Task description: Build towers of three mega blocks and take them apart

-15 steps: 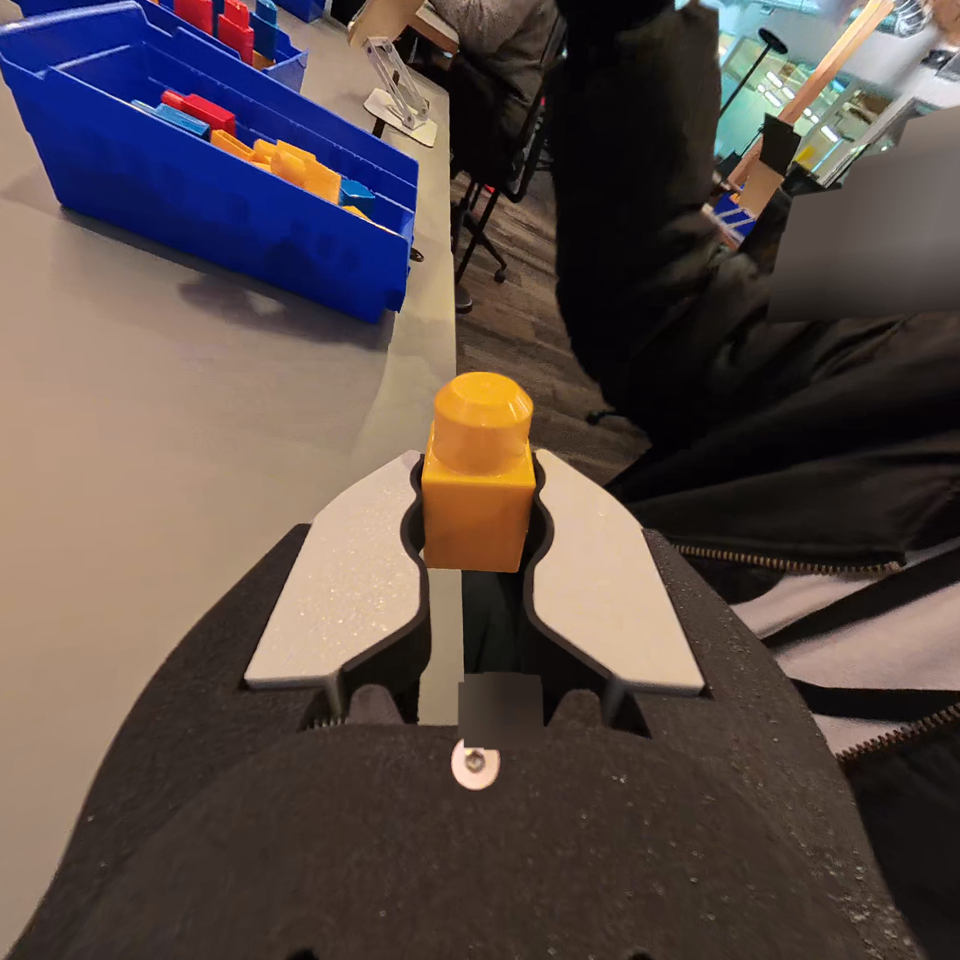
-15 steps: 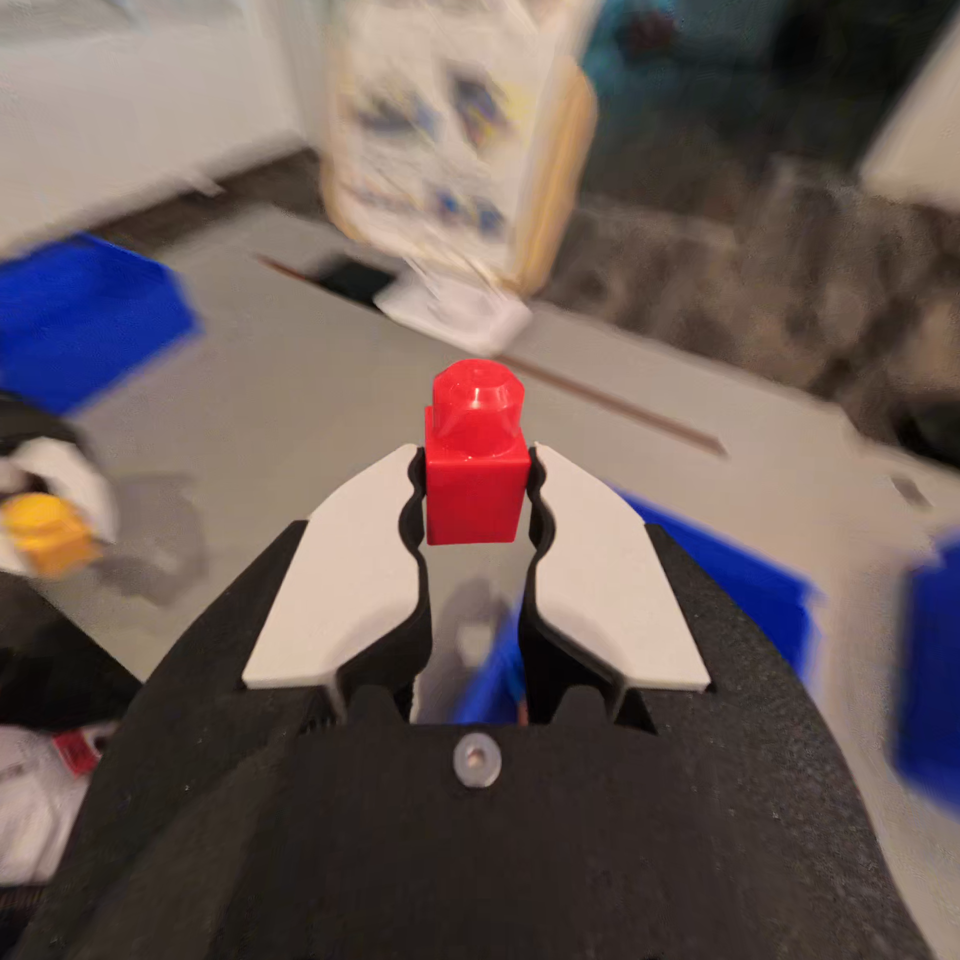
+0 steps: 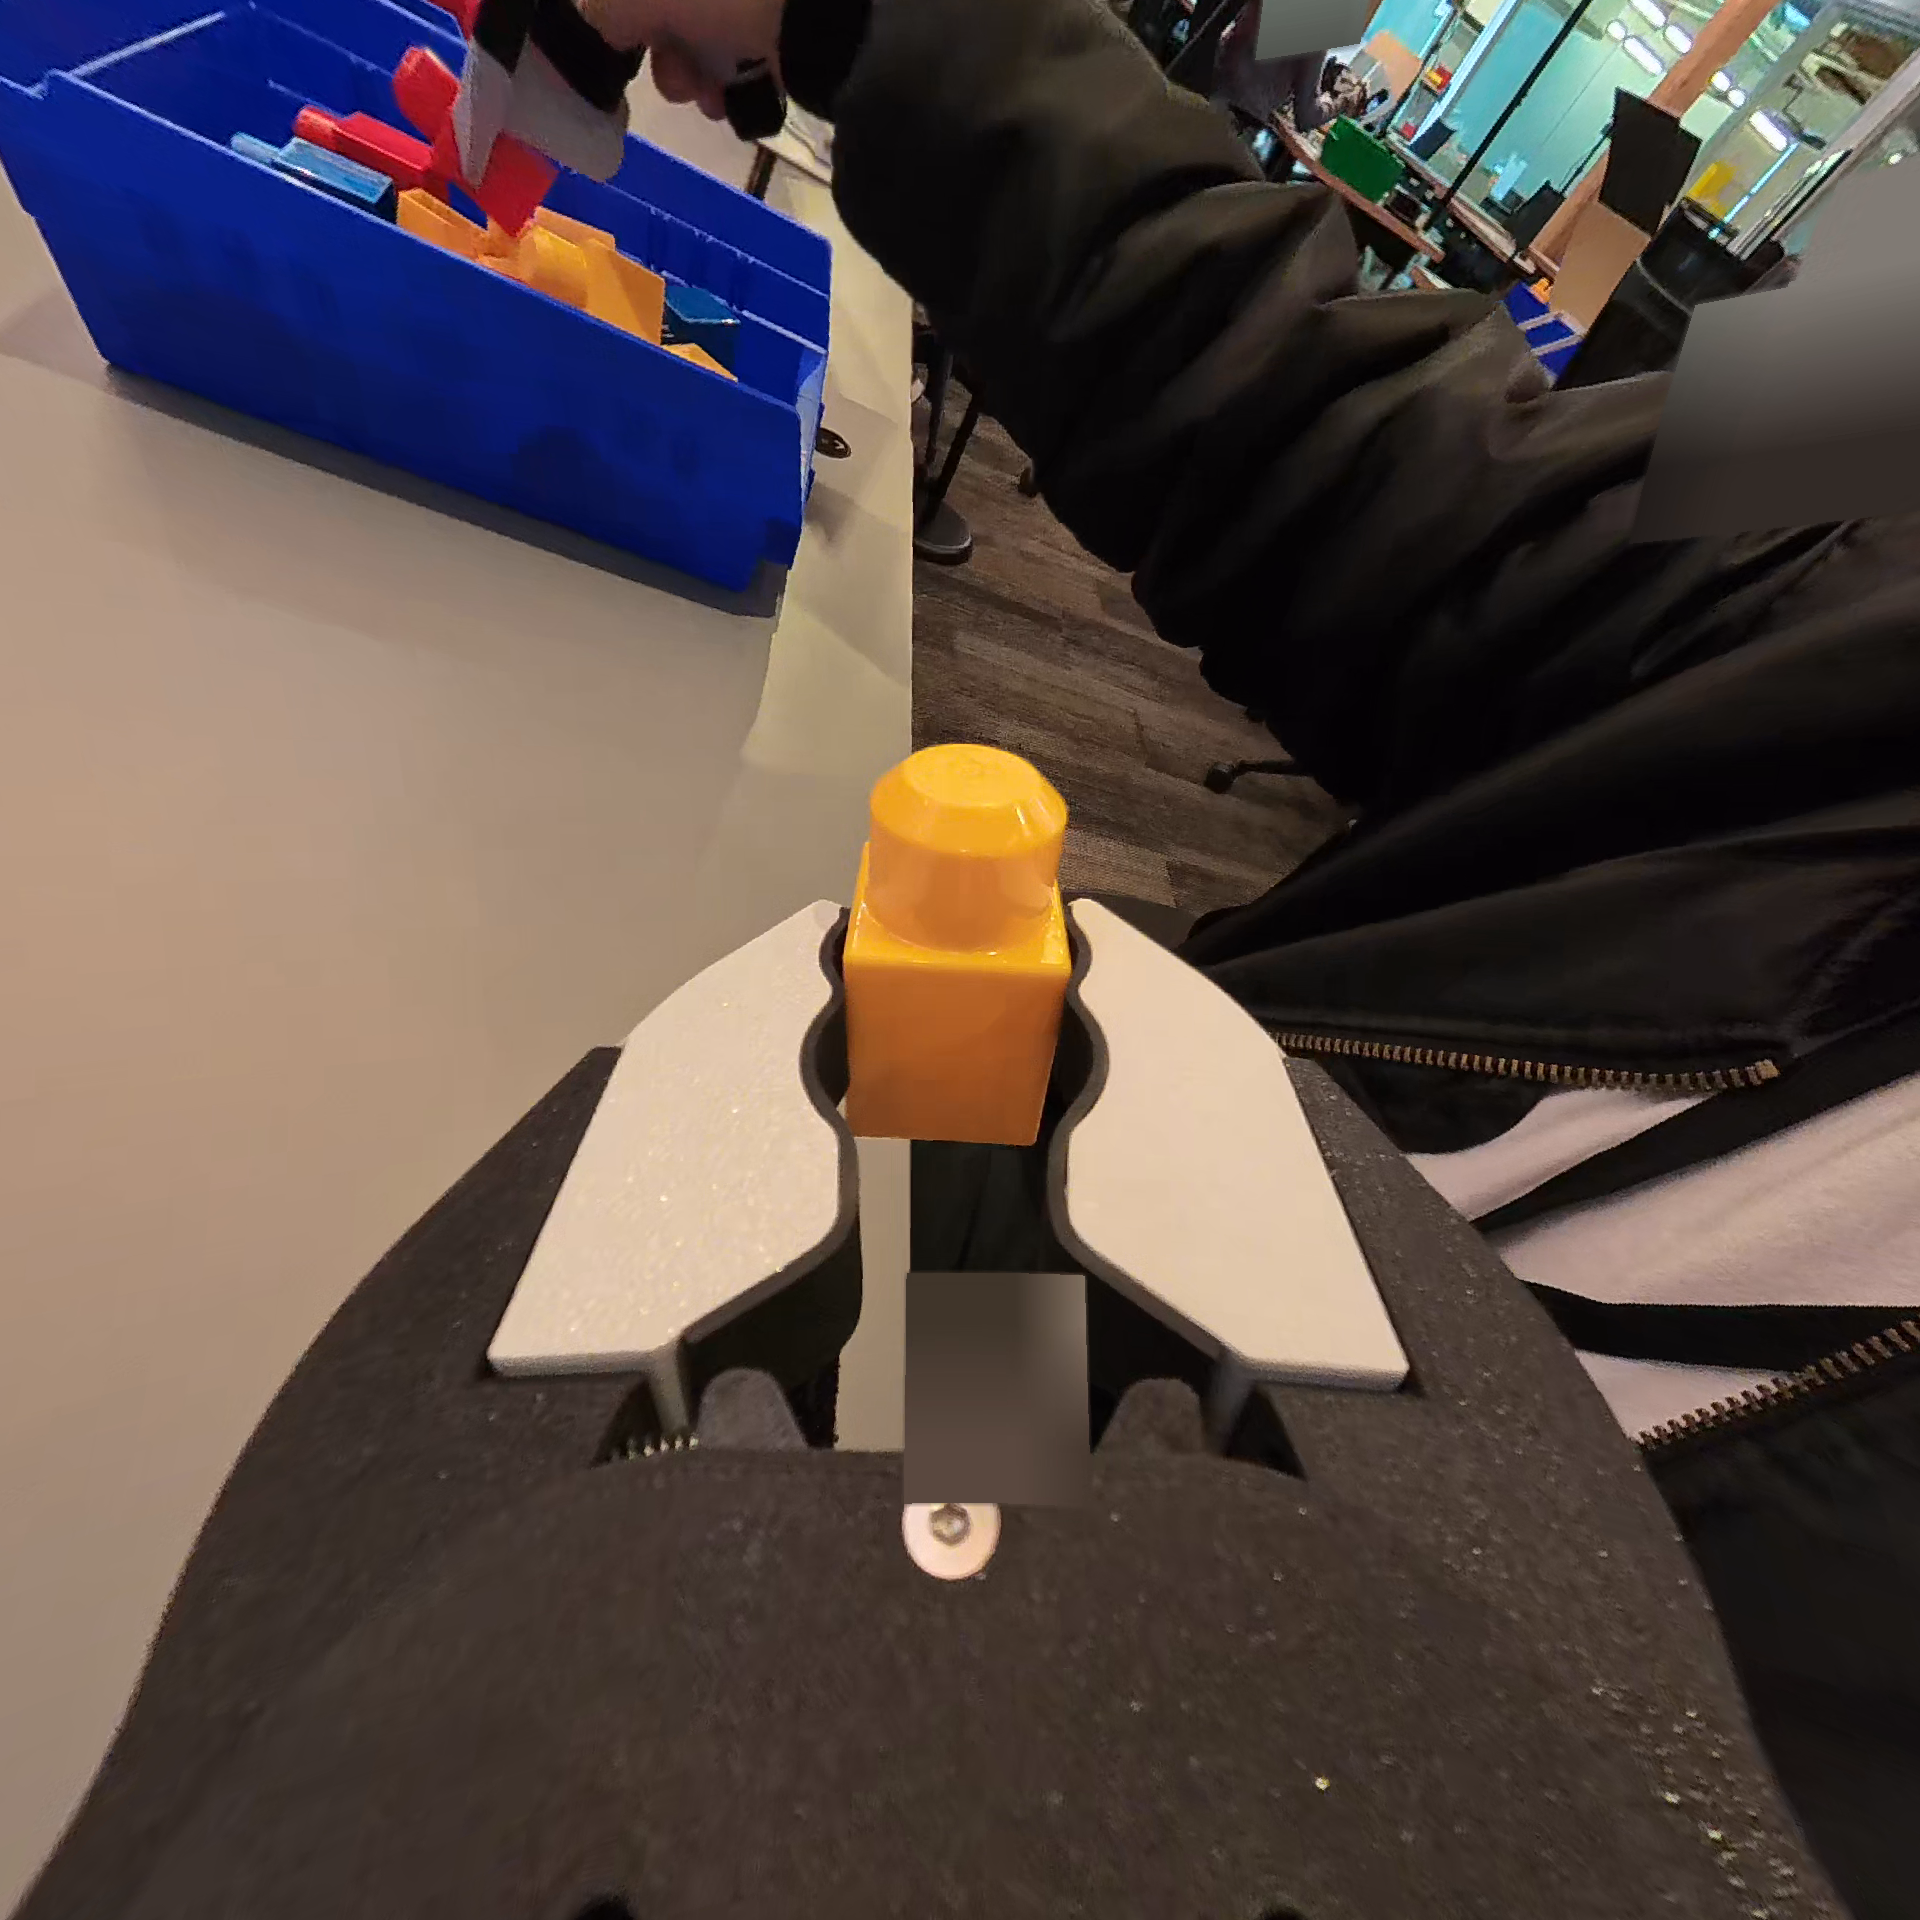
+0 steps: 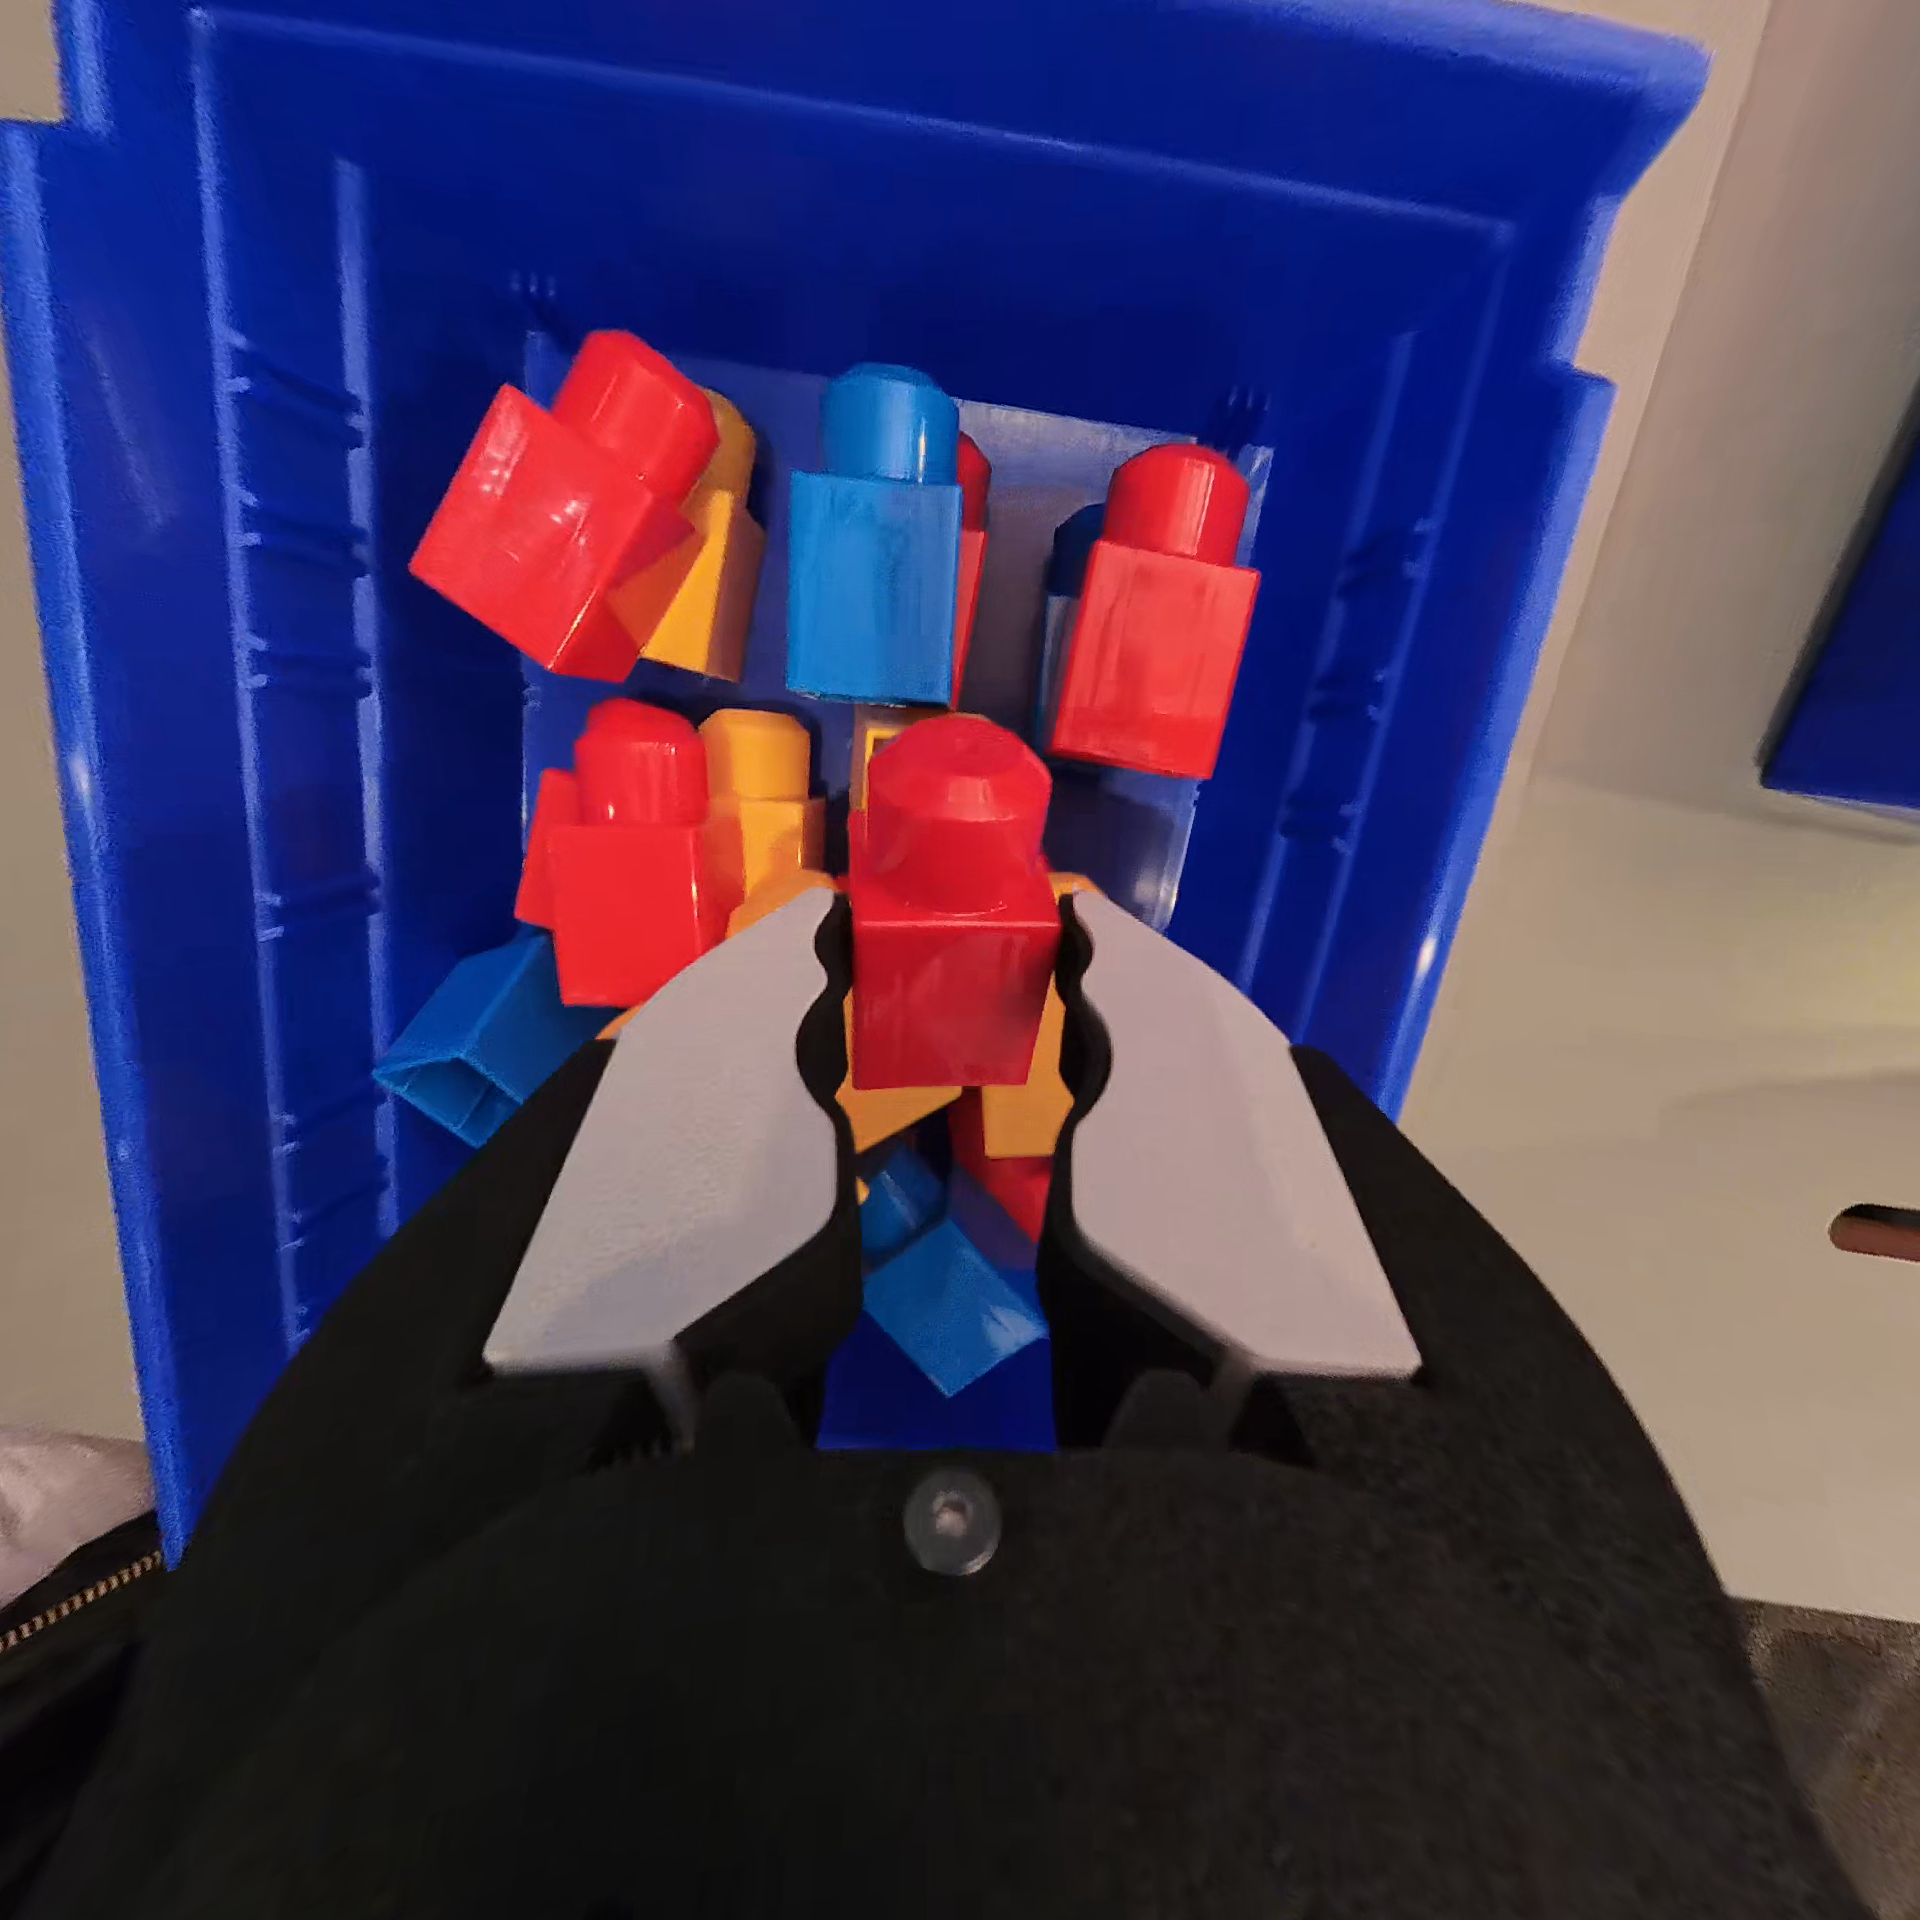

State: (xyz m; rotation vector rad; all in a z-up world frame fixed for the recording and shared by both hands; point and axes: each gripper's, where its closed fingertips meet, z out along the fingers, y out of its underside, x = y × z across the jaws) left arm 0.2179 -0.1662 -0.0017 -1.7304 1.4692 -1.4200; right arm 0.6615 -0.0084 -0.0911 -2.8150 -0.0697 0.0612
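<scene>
Since the earlier frame, the right gripper has swung from open table to a spot directly above the blue bin, nose pointing down into it; the left gripper shows no comparable shift. Right jaws are clamped on 1 red block, gripped by its 2 side faces, stud pointing away from the tool toward the bin floor. Below it in the bin lie loose red, orange and blue blocks, so the coming move, judged a release, runs straight along the block's long axis. Left jaws are closed on 1 orange block, stud forward, held at the table edge well apart from the bin; the right tool is therefore the nearer one.
</scene>
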